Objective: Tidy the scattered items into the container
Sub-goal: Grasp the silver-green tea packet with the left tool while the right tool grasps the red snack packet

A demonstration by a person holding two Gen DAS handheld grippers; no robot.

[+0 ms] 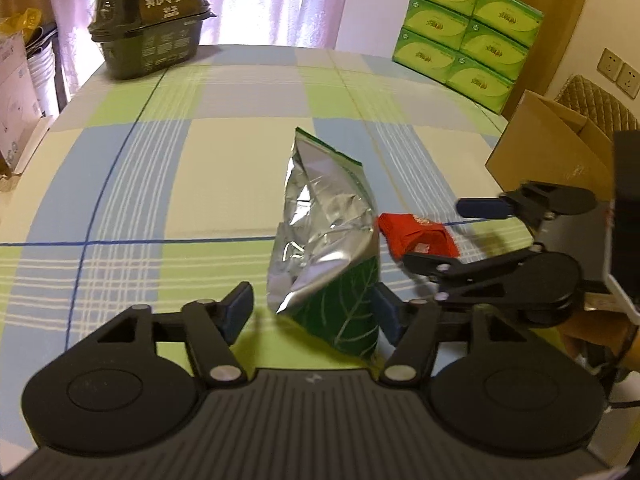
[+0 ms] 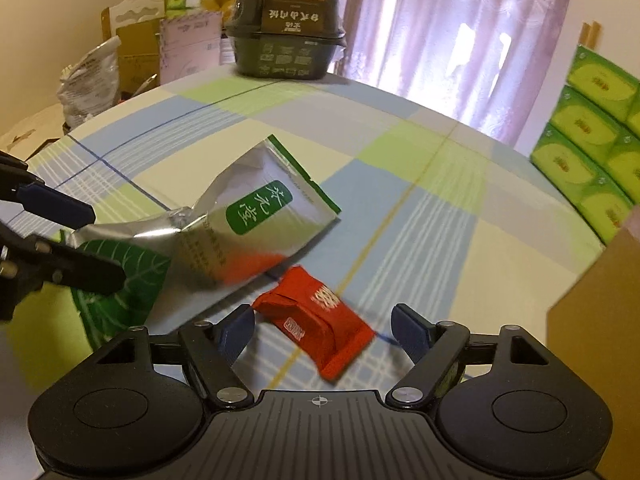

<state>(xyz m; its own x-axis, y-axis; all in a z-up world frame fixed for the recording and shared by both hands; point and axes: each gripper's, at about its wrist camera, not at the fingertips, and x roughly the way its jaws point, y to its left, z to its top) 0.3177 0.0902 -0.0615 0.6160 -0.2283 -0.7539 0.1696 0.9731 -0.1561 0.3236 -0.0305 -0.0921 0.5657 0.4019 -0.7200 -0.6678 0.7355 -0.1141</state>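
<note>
- Left gripper [image 1: 314,312] spread wide around the lower end of a green-and-silver foil pouch [image 1: 324,248]; right pad seemingly against the pouch's green edge, left pad clear of it, so no firm grasp to be seen.
- Pouch crumpled, top torn open with silver lining showing, standing on the checked tablecloth [image 1: 160,184]; bottom corner cut off behind the gripper body.
- From the right wrist view, same pouch [image 2: 224,240] leaning over toward the red packet, its leaf-printed end partly hidden behind the left gripper's dark fingers [image 2: 60,236] at the frame edge; whether its base rests on the cloth hard to judge there.
- Right gripper [image 2: 324,328] released, pads well apart on either side of a red packet [image 2: 320,328] lying on the cloth; no contact with either pad visible.
- Red packet blurred, white print unreadable; in the left view [image 1: 416,240] just beside the pouch, half covered by the right gripper's lower finger.
- Cardboard box [image 1: 552,148] at the right table edge, only a flap and one side in view, inside hidden.
- Dark lidded container [image 1: 152,24] at the far edge, well apart from the packets.
- Stacked green tissue packs [image 1: 468,28] at the far right.
- Bags and cartons [image 2: 92,76] beyond the table, cluttered and hard to make out.
</note>
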